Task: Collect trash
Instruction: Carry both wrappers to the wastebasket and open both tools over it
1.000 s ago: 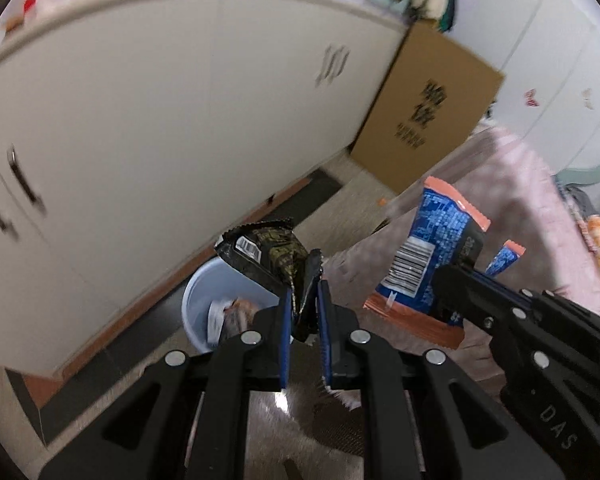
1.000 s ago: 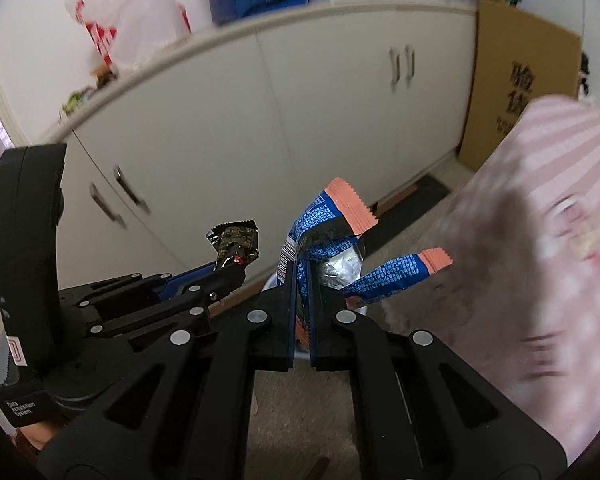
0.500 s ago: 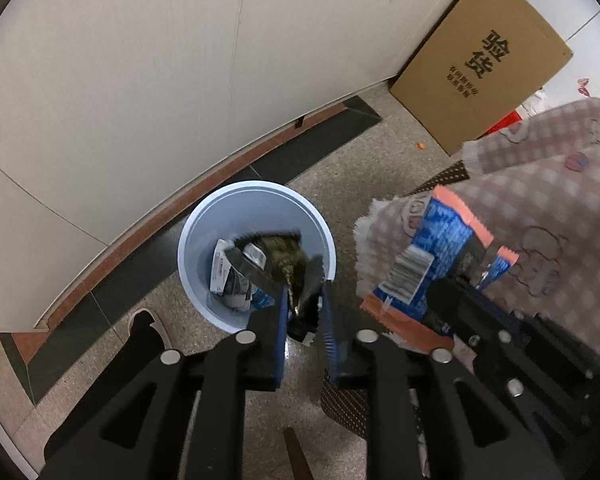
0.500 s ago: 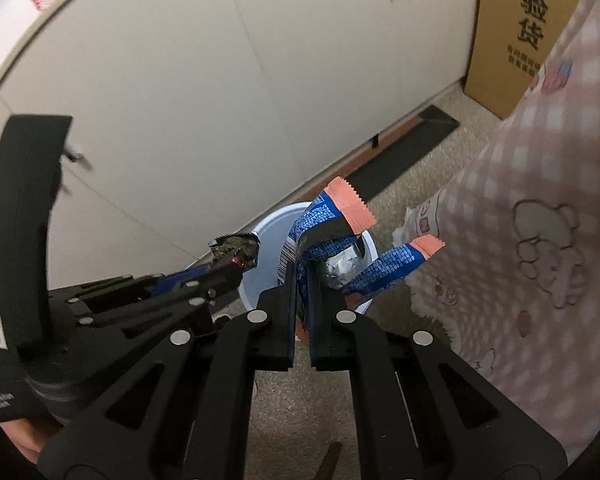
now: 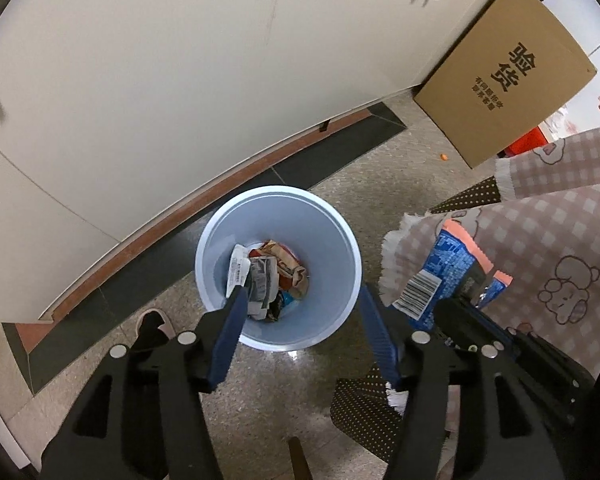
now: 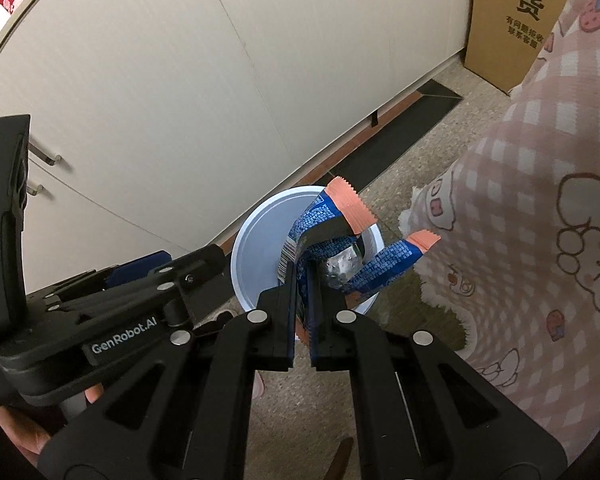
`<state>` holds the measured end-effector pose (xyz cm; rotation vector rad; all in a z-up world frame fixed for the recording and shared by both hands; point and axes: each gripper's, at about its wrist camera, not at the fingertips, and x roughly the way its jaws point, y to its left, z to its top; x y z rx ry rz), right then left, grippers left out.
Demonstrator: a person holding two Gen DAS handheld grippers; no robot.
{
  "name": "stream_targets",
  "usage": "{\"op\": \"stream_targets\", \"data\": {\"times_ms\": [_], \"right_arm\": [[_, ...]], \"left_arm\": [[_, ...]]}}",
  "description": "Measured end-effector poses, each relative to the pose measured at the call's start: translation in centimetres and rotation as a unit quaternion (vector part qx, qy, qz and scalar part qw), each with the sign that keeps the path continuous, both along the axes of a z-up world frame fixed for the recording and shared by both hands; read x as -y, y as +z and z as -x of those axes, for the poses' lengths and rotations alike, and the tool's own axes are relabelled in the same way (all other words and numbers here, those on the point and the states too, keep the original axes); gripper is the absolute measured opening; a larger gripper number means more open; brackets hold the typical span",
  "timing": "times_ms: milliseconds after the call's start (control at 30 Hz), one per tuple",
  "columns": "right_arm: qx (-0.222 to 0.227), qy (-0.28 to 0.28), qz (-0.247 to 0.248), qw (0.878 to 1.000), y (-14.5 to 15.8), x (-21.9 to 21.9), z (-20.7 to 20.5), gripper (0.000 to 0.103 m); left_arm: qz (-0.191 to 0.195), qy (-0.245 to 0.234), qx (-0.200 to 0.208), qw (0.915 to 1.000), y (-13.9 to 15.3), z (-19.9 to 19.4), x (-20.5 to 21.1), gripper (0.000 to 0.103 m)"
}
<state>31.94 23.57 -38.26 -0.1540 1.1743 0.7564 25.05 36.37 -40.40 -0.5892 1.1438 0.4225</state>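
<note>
A pale blue trash bin stands on the floor below my left gripper; several crumpled wrappers lie at its bottom. The left jaws are opening, wide apart above the bin, with nothing between them. A blue wrapper with orange ends is pinched in my right gripper, which hangs over the bin's near right rim. From the left wrist view the same blue wrapper and right gripper show to the right of the bin. In the right wrist view the left gripper's body is at left.
White cabinet doors with a brown plinth run behind the bin. A cardboard box leans at the back right. A pink checked tablecloth hangs close on the right. A slipper toe is on the speckled floor left of the bin.
Both grippers sank toward the bin. The left jaws spread apart and the dark wrapper they held has left them. The right gripper still holds its blue wrapper.
</note>
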Motion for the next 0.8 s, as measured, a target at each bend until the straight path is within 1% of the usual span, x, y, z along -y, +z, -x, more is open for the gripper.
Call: {"op": "stream_targets", "data": {"times_ms": [33, 167, 333, 367, 400, 500, 567, 633, 800], "right_arm": [[0.000, 0.001, 0.000, 1.000, -0.4, -0.1, -0.2, 0.005], [0.002, 0.005, -0.001, 1.000, -0.3, -0.7, 0.1, 0.006], [0.005, 0.008, -0.007, 1.000, -0.4, -2.1, -0.3, 0.006], [0.003, 0.009, -0.009, 1.000, -0.5, -2.5, -0.5, 0.012], [-0.001, 0.010, -0.011, 1.000, -0.6, -2.9, -0.7, 0.021], [0.002, 0.009, -0.011, 1.000, -0.6, -3.6, -1.0, 0.038], [0.005, 0.007, -0.011, 1.000, -0.6, -3.9, -1.1, 0.043], [0.003, 0.008, -0.013, 1.000, -0.6, -3.9, -1.0, 0.043], [0.000, 0.015, -0.022, 1.000, -0.2, -4.0, -0.8, 0.044]], "left_arm": [[0.000, 0.003, 0.000, 1.0000, 0.0, 0.2, -0.2, 0.058], [-0.003, 0.013, 0.000, 0.9999, 0.2, 0.7, -0.7, 0.059], [-0.017, 0.032, 0.003, 0.9993, 0.7, 1.5, -1.7, 0.060], [-0.019, 0.036, 0.003, 0.9992, 0.8, 1.6, -1.9, 0.060], [-0.020, 0.038, 0.003, 0.9991, 0.8, 1.7, -2.1, 0.061], [-0.028, 0.053, -0.001, 0.9982, 0.9, 2.0, -2.8, 0.061], [-0.024, 0.057, 0.000, 0.9981, 0.8, 2.3, -3.3, 0.061], [-0.018, 0.061, 0.000, 0.9980, 0.7, 2.4, -3.6, 0.061], [-0.024, 0.068, 0.006, 0.9974, 1.4, 2.7, -3.9, 0.061]]}}
